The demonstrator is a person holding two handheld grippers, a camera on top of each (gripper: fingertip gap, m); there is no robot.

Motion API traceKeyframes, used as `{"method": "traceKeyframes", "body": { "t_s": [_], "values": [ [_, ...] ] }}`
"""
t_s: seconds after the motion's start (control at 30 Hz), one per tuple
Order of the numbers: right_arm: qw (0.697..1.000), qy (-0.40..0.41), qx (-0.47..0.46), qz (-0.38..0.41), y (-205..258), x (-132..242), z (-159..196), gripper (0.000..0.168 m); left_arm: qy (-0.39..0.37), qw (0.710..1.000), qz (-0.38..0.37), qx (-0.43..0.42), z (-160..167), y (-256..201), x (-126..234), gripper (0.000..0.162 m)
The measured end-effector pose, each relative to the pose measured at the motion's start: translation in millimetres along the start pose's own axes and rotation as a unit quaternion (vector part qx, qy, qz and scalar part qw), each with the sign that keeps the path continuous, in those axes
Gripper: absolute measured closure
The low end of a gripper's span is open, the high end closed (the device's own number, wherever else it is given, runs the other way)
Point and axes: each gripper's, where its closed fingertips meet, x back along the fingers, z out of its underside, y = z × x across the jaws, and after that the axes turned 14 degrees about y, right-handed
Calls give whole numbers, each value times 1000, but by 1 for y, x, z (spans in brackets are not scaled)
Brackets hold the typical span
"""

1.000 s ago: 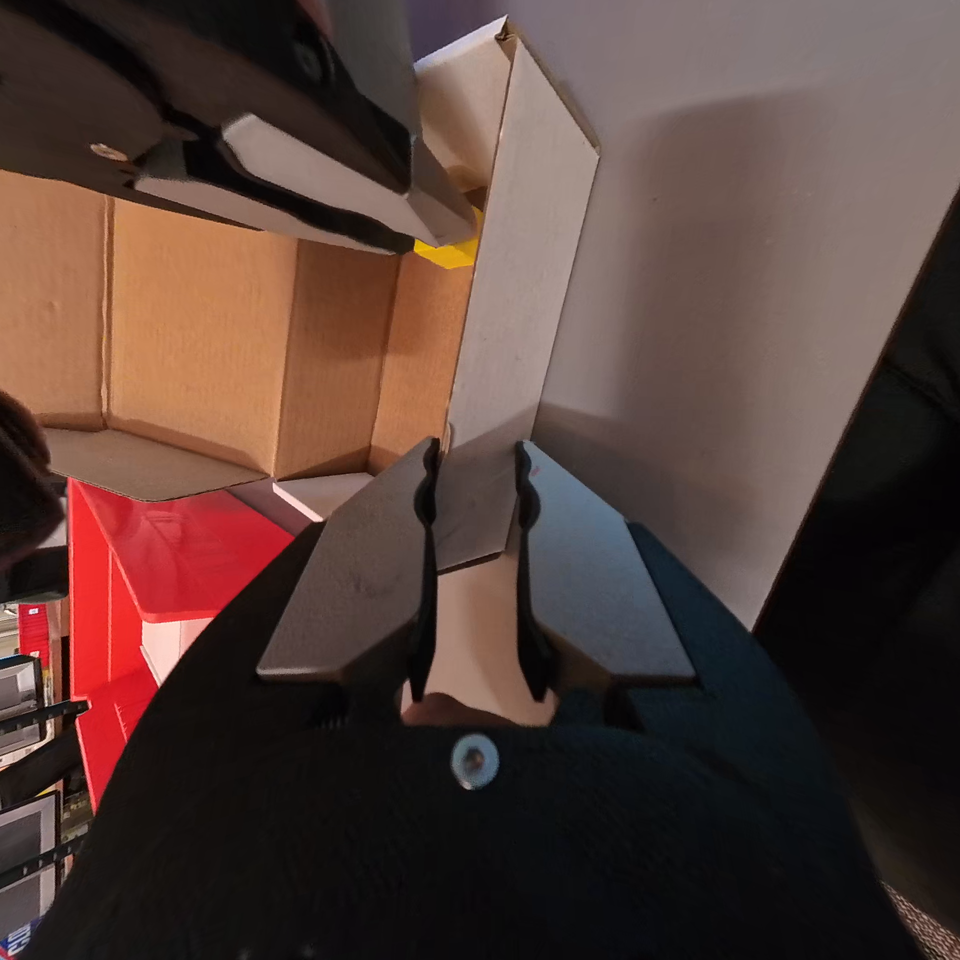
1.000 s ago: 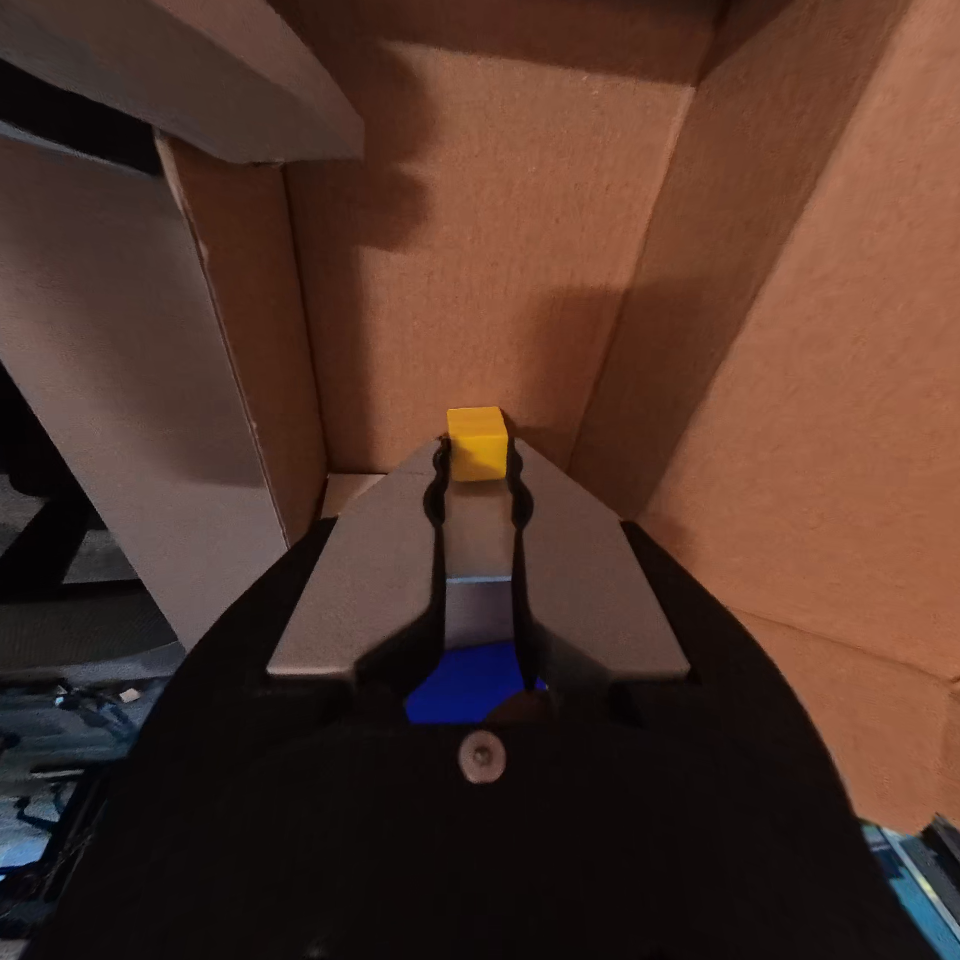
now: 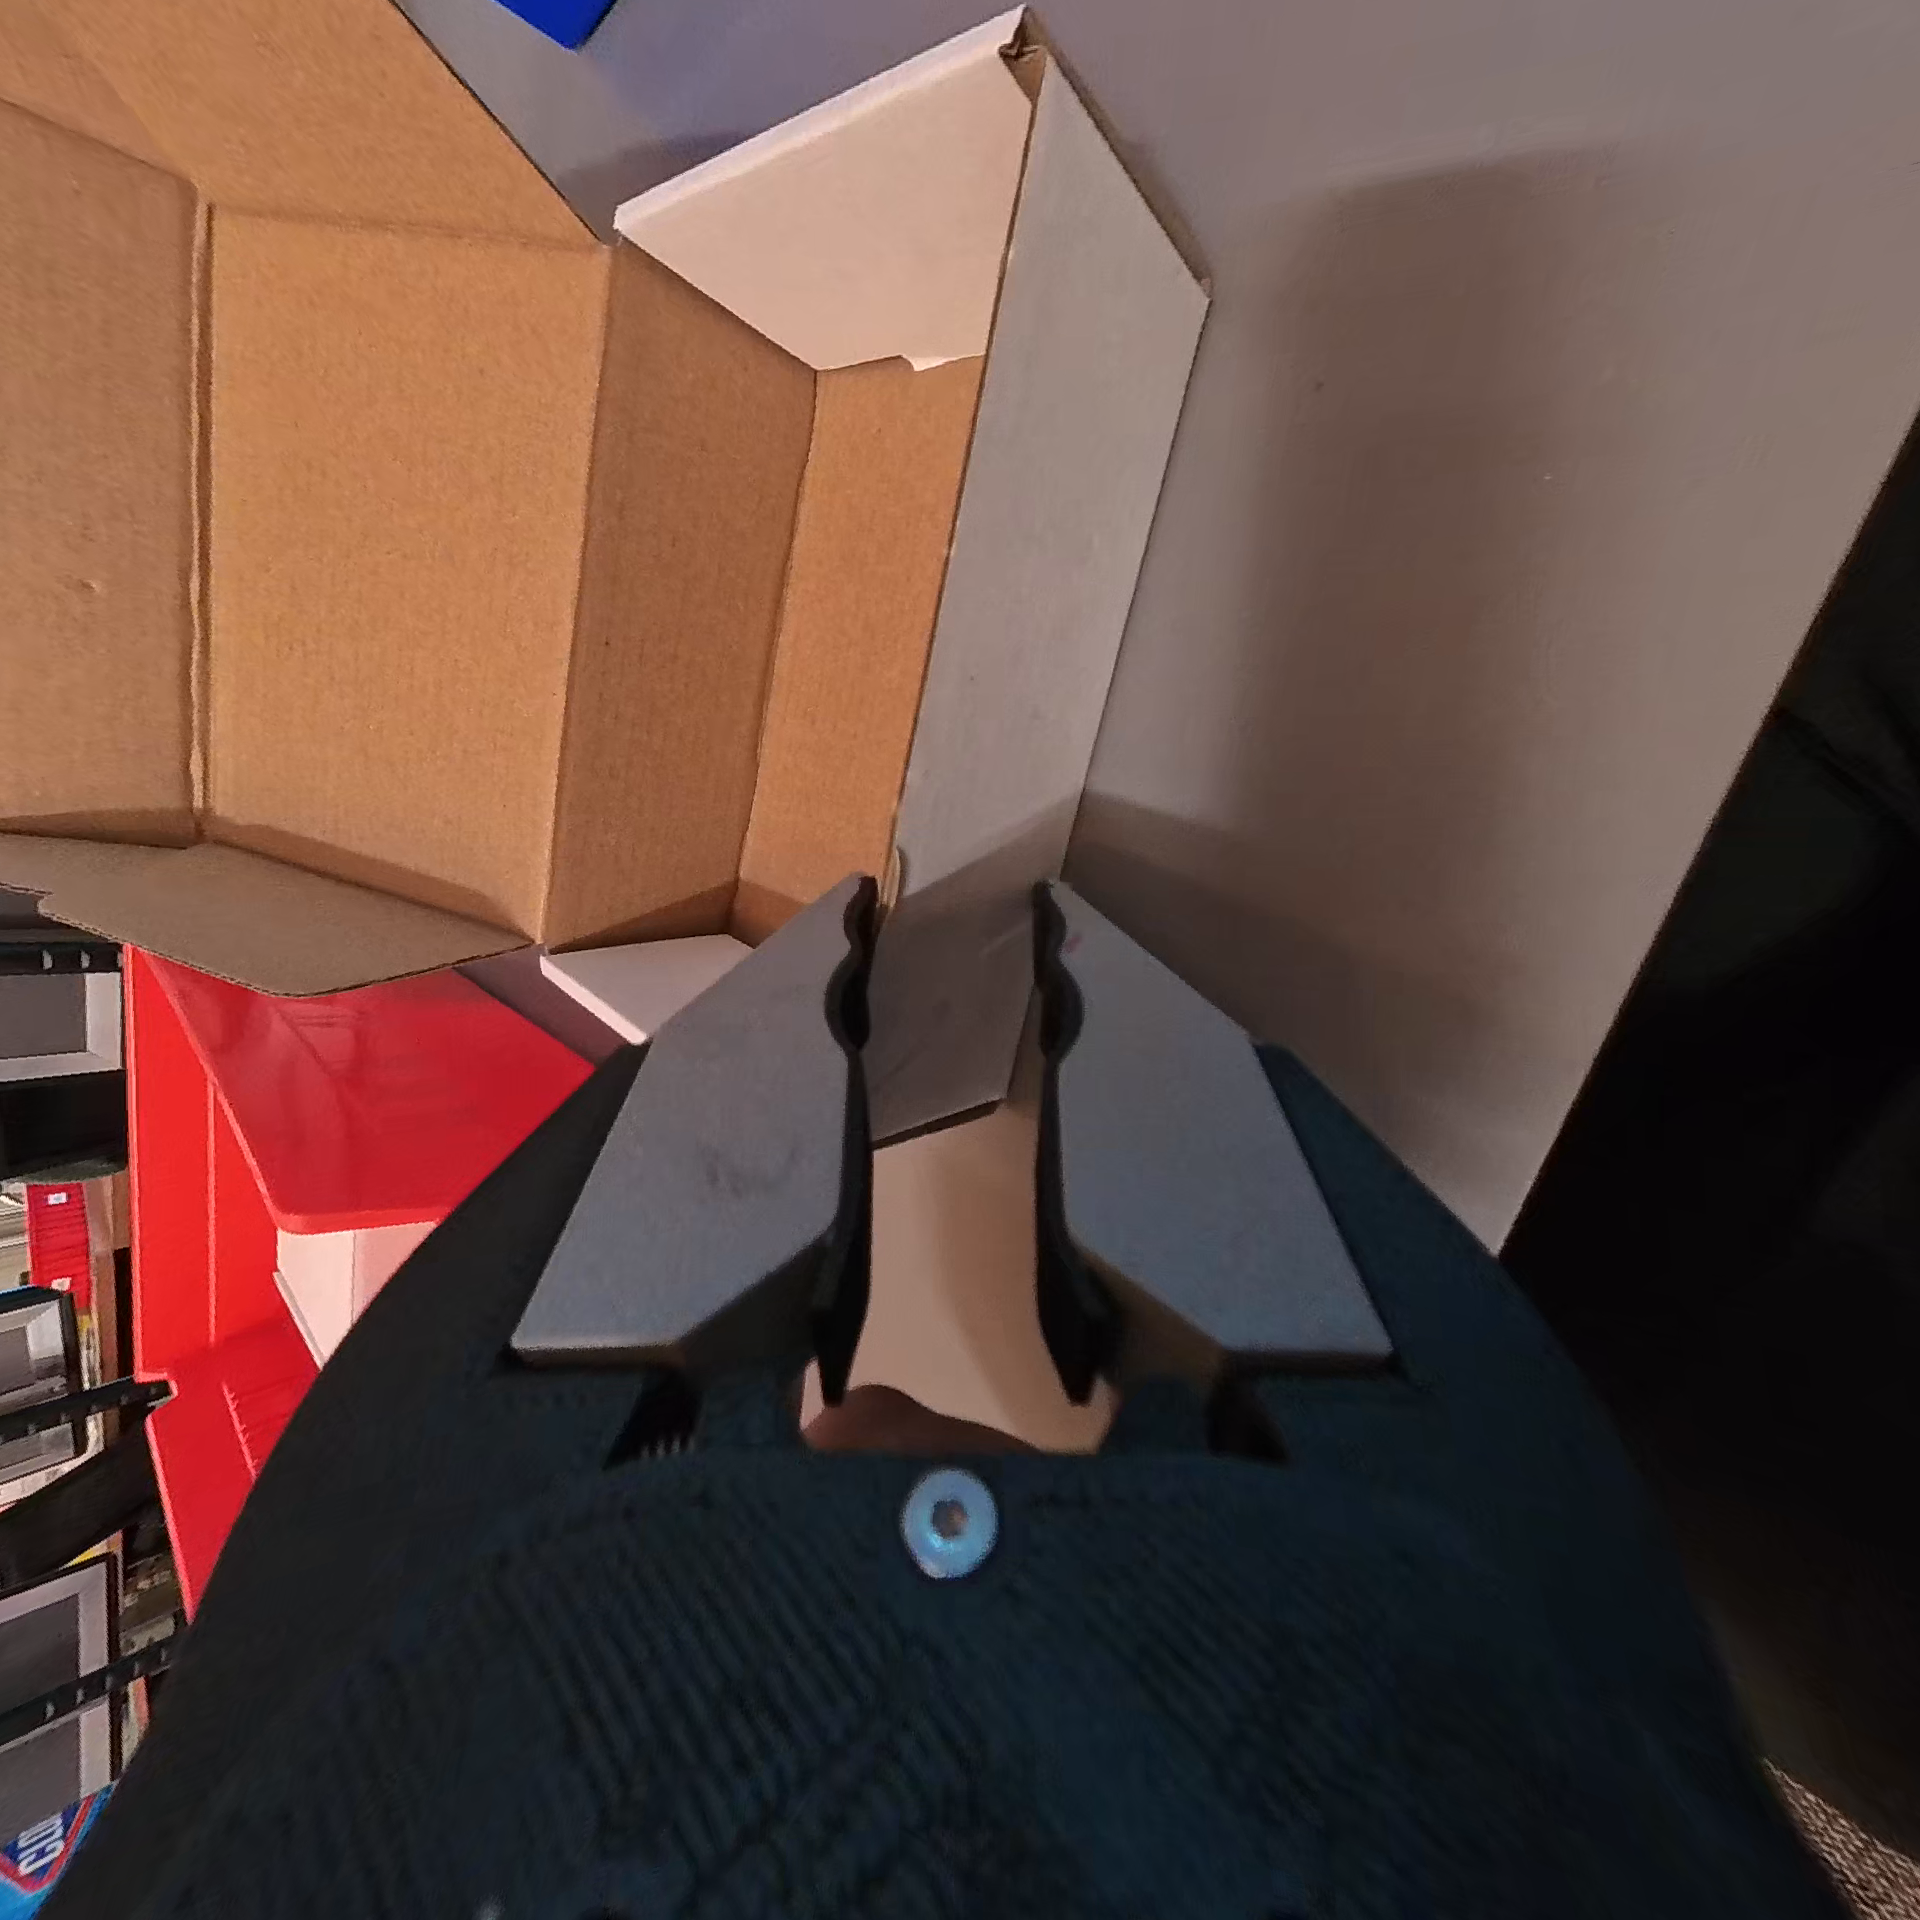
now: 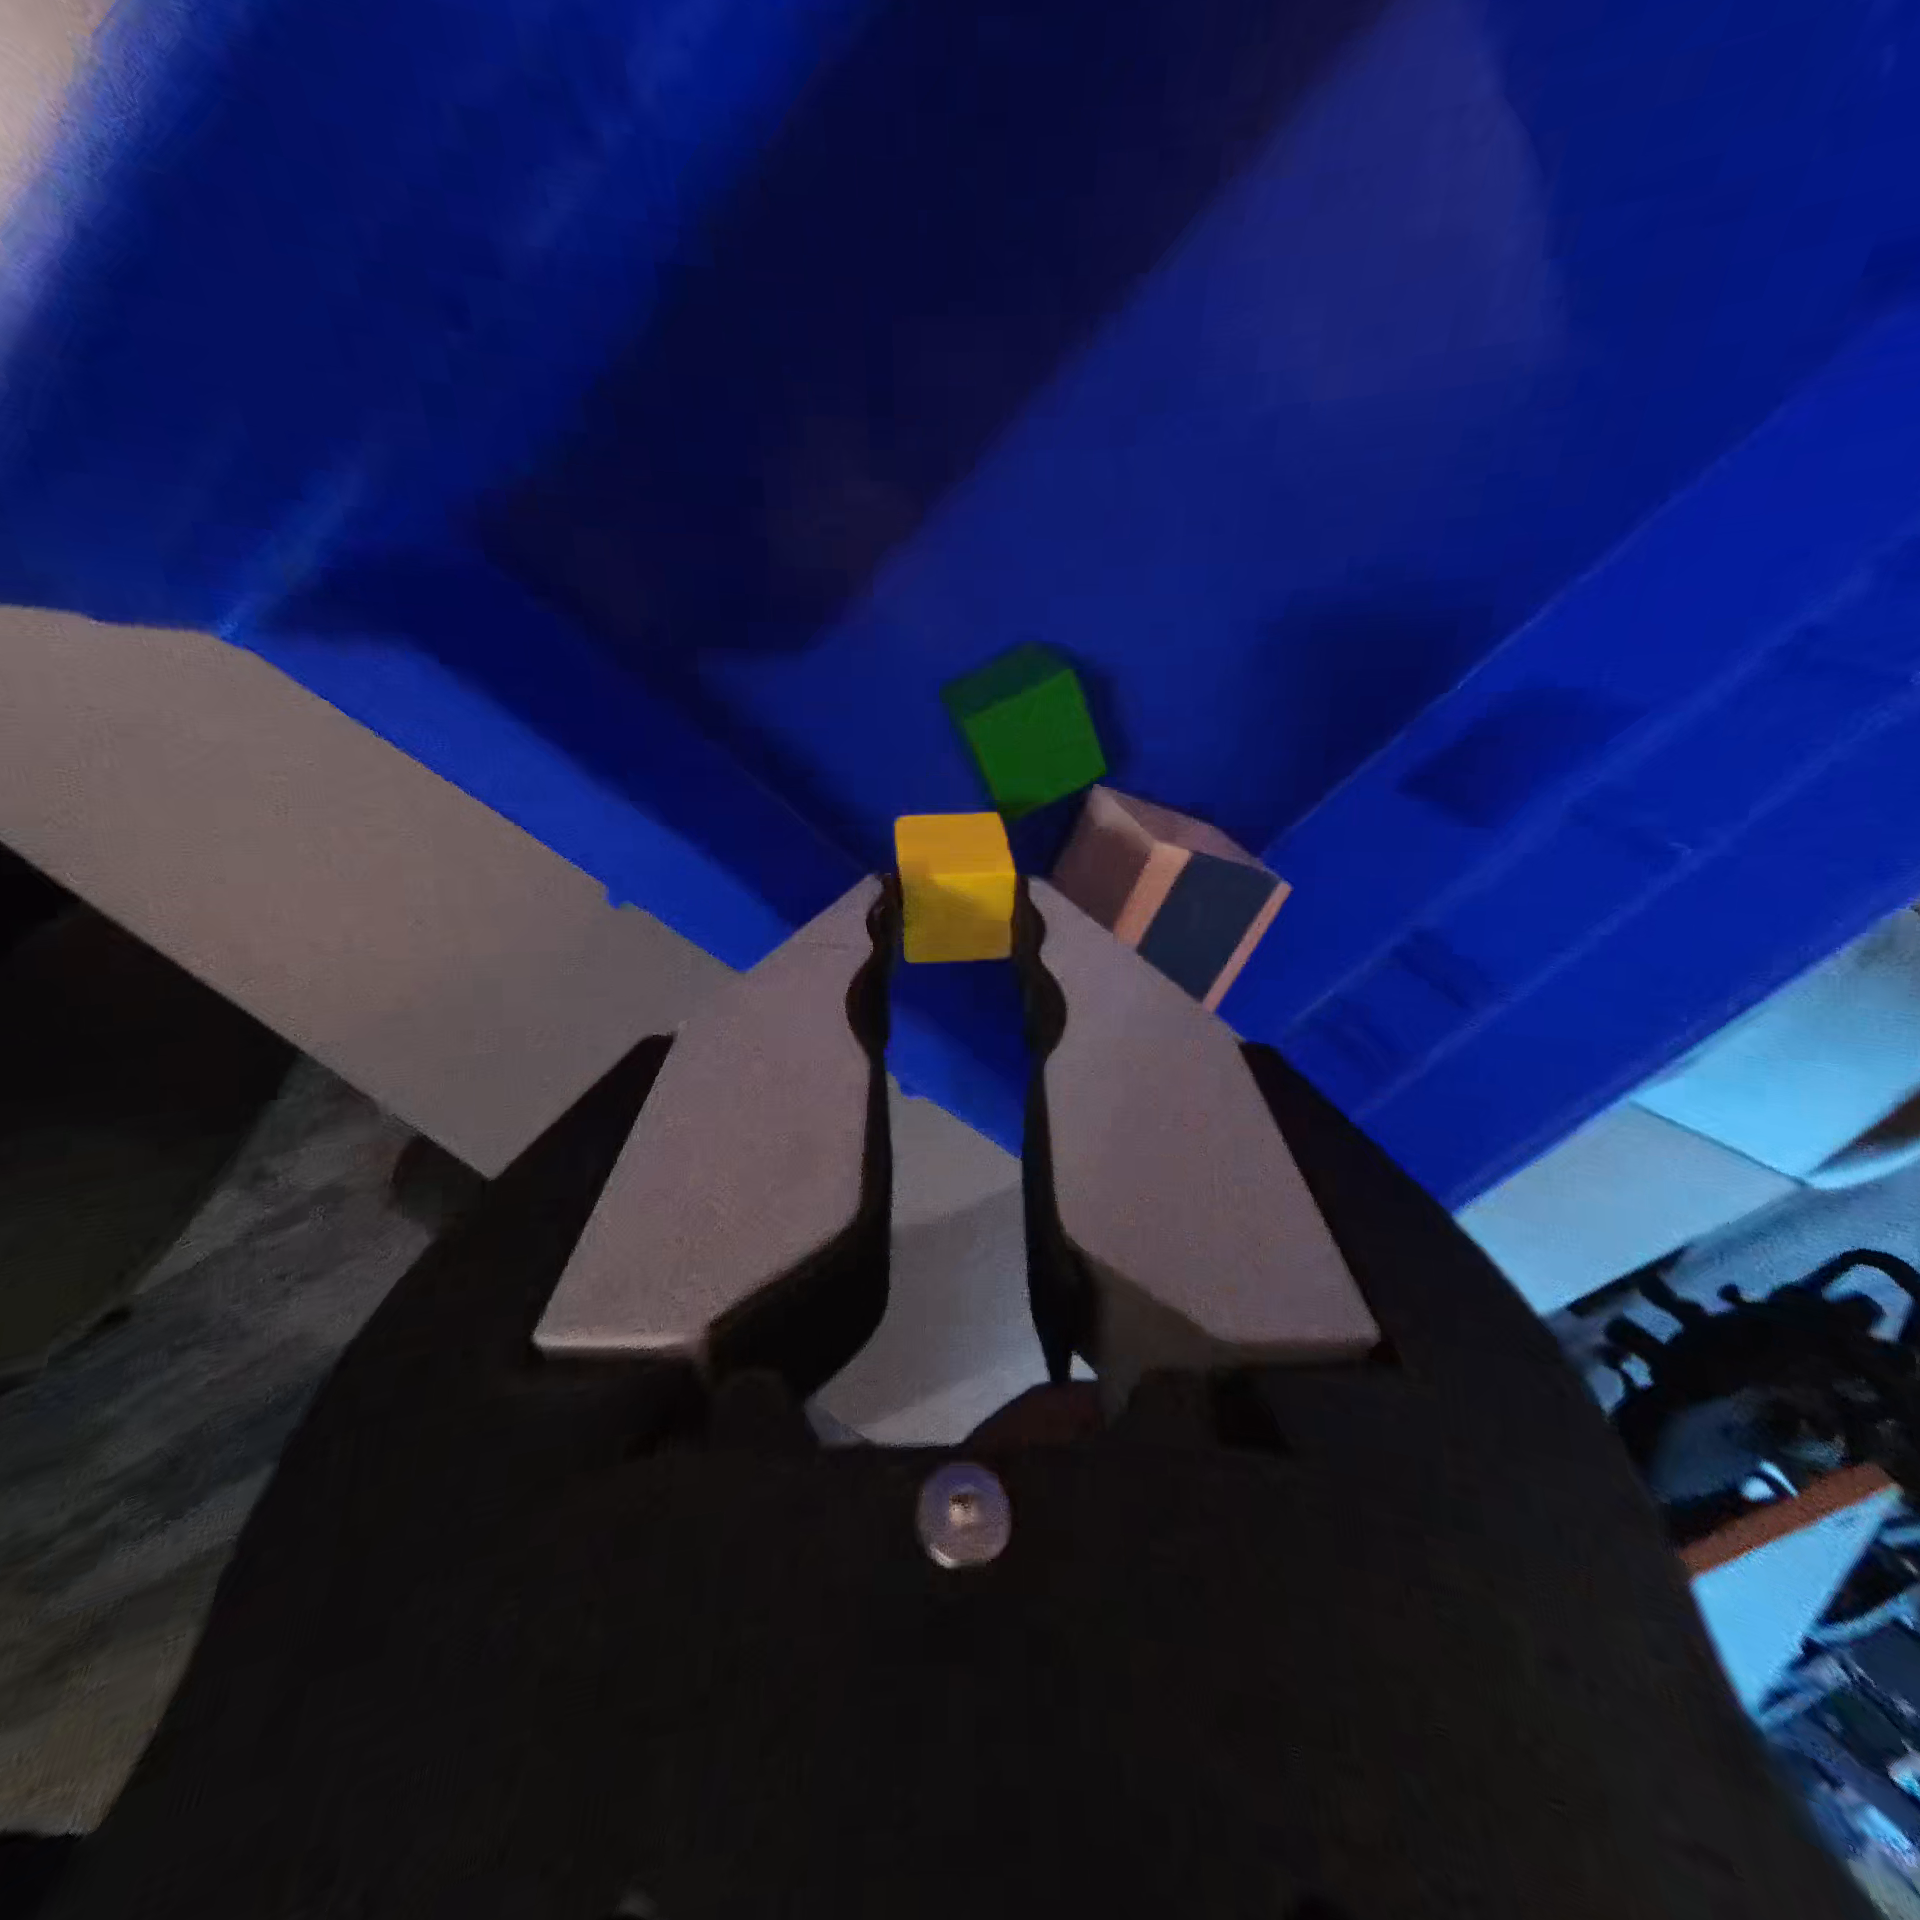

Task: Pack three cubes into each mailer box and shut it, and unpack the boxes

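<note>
In the left wrist view an open mailer box (image 3: 416, 520), brown inside and white outside, shows no cubes in its visible part. My left gripper (image 3: 951, 894) holds its white flap (image 3: 1070, 468); the flap's end lies between the fingers. In the right wrist view my right gripper (image 4: 954, 904) is shut on a yellow cube (image 4: 954, 883) at its fingertips and holds it over a blue bin (image 4: 1351, 416). A green cube (image 4: 1029, 727) and a white-and-blue cube (image 4: 1174, 904) lie in the bin just beyond the fingertips. That view is motion-blurred.
A red bin (image 3: 343, 1091) stands to the left of the box. The box rests on a grey table (image 3: 1455, 520), with a dark edge (image 3: 1766, 1039) at the right. A corner of the blue bin (image 3: 551, 16) shows at the top of the left view.
My right gripper has carried the yellow cube out of the mailer box and over the blue bin. It has left the left wrist view. My left gripper has stayed on the flap.
</note>
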Motion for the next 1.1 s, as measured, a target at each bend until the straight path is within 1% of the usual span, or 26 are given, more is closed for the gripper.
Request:
{"method": "traceKeyframes", "body": {
  "t_s": [0.03,0.07,0.13,0.27,0.33,0.4,0.43,0.5,0.57,0.63,0.67,0.7,0.73,0.83,0.87,0.93,0.97,1.0,1.07,1.1],
  "values": [
    [1000,23,-3,14,-5,-8,6,149,0,1000,1,0,0,0,0,135],
    [999,45,-7,28,-10,-13,12,149,-1,1000,2,1,0,0,0,135],
    [998,61,-13,20,-10,-17,16,145,-1,1000,2,0,0,0,0,135],
    [1000,17,-22,2,-11,-4,3,138,-3,1000,4,1,0,0,1,135],
    [999,5,-43,32,-29,1,-1,139,-5,1000,5,1,0,0,1,135],
    [994,-8,-81,77,-56,1,-8,142,-5,1000,5,1,0,0,1,135],
    [992,-7,-94,87,-63,-2,-10,146,-5,1000,4,0,0,0,1,135],
    [990,27,-103,93,-69,-17,-5,151,-4,1000,4,0,0,0,1,135],
    [989,83,-96,76,-63,-34,9,156,-3,1000,2,-1,0,0,1,135],
    [990,110,-78,41,-48,-37,12,161,-3,1000,2,-1,0,0,1,135],
    [988,129,-76,45,-47,-35,16,163,-3,1000,3,0,0,0,1,135],
    [985,137,-79,65,-53,-30,16,166,-4,1000,4,0,0,0,1,135],
    [985,126,-84,79,-57,-25,9,168,-4,1000,4,0,0,0,1,135],
    [996,45,-76,31,-39,-13,-29,164,-4,1000,5,-1,0,0,1,135],
    [996,47,-74,23,-35,-13,-32,165,-4,1000,5,-1,0,0,1,136],
    [992,110,-66,-14,-19,-24,-18,168,-4,1000,5,0,1,0,1,135],
    [990,129,-58,-11,-17,-26,-13,168,-4,1000,5,0,1,-1,1,135],
    [991,124,-51,-8,-16,-23,-15,168,-4,1000,6,-1,1,-1,1,134],
    [995,70,-62,-22,-10,-7,-31,167,-5,1000,10,-4,1,-3,1,131],
    [996,33,-81,-11,-15,4,-41,164,-7,1000,11,-5,0,-3,2,129]
  ]
}}
